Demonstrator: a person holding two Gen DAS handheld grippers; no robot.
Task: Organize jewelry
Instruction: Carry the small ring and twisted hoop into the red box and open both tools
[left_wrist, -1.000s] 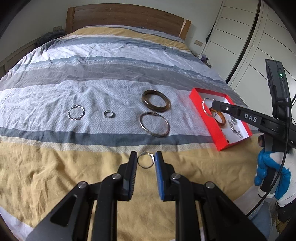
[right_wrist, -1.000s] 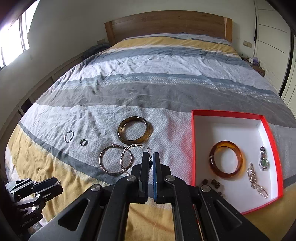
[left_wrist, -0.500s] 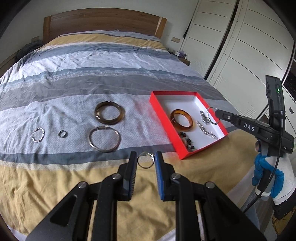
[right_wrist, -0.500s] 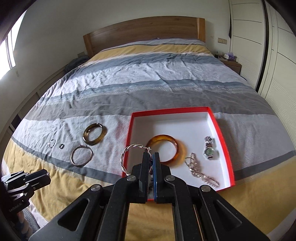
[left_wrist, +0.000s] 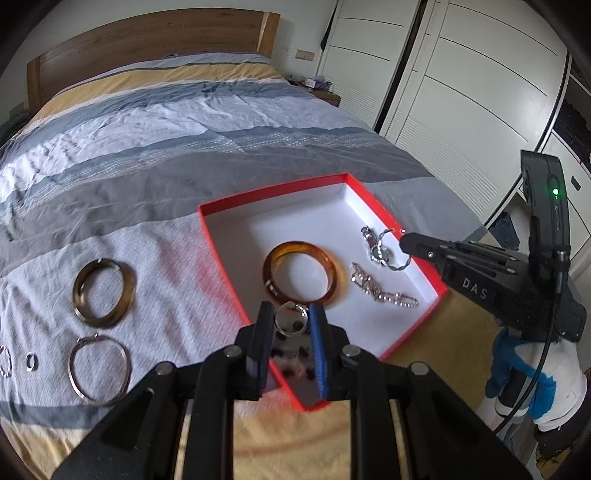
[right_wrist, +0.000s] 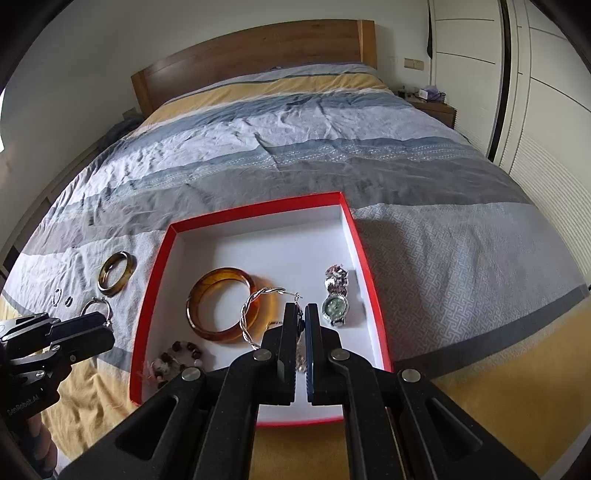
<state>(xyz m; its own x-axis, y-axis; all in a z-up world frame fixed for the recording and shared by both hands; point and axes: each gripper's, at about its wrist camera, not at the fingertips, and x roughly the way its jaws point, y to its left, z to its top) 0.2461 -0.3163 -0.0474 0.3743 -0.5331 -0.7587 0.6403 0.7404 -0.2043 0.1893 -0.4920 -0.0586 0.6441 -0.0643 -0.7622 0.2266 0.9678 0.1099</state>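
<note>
Bedspread (left_wrist: 155, 177) under red box (left_wrist: 221, 243), bracelets

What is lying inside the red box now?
Inside the red box lie an amber bangle, a watch, dark beads and a silver chain. The right hand-held gripper hides most of the chain and the near floor.

One red box (right_wrist: 362, 258) holds one amber bangle (right_wrist: 225, 306), one watch (right_wrist: 334, 295), one chain (left_wrist: 380, 291). At nine o'clock on the bedspread: two bangles (left_wrist: 101, 291), two small rings (left_wrist: 30, 361).

Bare far half of red box (right_wrist: 258, 254)
</note>
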